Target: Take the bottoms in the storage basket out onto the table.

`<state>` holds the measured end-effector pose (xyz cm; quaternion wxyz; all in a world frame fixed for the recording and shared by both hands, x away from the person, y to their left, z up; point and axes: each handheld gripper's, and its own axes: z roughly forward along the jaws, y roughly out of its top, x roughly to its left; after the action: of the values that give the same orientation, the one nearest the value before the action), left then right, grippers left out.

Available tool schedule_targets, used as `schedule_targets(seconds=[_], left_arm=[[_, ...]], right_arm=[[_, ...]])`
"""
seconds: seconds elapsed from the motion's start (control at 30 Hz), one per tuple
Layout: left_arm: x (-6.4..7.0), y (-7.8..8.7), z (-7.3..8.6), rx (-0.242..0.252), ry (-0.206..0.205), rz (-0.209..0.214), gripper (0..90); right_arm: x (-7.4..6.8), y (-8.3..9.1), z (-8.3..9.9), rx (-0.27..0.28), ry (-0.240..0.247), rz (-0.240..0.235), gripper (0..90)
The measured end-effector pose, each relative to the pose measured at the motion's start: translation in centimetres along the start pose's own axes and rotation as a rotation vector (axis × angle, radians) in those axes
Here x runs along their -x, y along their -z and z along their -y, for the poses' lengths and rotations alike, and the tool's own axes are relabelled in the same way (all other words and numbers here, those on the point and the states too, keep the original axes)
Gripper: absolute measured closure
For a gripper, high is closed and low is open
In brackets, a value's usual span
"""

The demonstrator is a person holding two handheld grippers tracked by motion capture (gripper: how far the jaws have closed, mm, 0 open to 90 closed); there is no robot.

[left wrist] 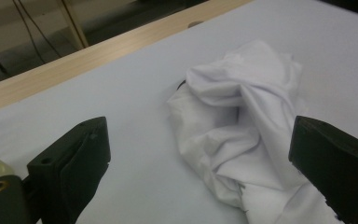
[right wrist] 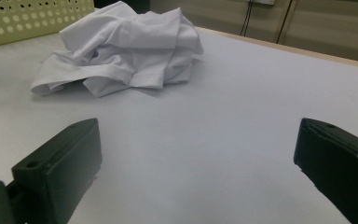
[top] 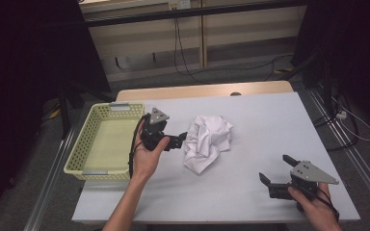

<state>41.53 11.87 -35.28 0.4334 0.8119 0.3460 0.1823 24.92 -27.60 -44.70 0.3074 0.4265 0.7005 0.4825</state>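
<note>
One crumpled white cloth (top: 207, 142) on the table (top: 270, 125), just ahead of the left gripper (top: 182, 140); jaws spread, nothing between them yet; in the left gripper view the cloth (left wrist: 242, 135) sits forward and toward its right jaw, the near edge almost at the jaw tip. Right gripper (top: 275, 169) is well apart, near the table's front edge, jaws also spread and empty; from it the cloth (right wrist: 121, 46) lies far ahead and to the left, with the yellow basket (right wrist: 32, 18) behind it.

Handling, my read: light, soft, no stiffness; it will sag and trail when lifted, so expect a loose tail dragging on the table; not fragile, not slippery, fabric should hold fine between the pads.

Where to pinch: one of the raised folds on the side nearest the left gripper; a thick ridge gives several layers in the bite; a flat single-layer edge could slip out or just unroll the pile. Basket (top: 106, 139) sits right behind the left gripper.
</note>
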Motion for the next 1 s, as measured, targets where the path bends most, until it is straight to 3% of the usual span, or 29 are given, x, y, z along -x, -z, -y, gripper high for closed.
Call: schedule_targets(seconds=[0.17,0.27,0.43,0.57,0.73,0.83,1.0], left_arm=[[-1.7,1.8,-0.3,0.042,0.020,-0.053,6.1],[-2.7,2.4,0.0,0.035,0.020,-0.068,7.1],[-4.6,3.6,0.4,0.044,0.072,-0.068,6.0],[-5.8,4.8,0.6,0.048,0.074,-0.130,5.7],[-7.4,6.6,0.8,0.080,0.111,-0.154,5.4],[-8.2,7.6,1.0,0.083,0.116,-0.186,5.0],[-9.0,8.8,1.2,0.082,0.129,-0.202,4.9]], right_arm=[[0.0,0.1,0.0,0.002,-0.002,0.000,0.4],[0.0,0.0,0.0,0.002,-0.008,-0.001,0.4],[-0.1,0.1,-0.1,0.003,-0.009,-0.003,0.4],[0.1,0.2,0.0,0.005,-0.015,0.005,0.4],[0.0,0.1,0.0,0.002,-0.008,0.000,0.4],[-0.1,0.1,0.0,0.001,0.001,-0.005,0.4],[-0.1,0.3,0.0,0.005,0.004,-0.006,0.4]])
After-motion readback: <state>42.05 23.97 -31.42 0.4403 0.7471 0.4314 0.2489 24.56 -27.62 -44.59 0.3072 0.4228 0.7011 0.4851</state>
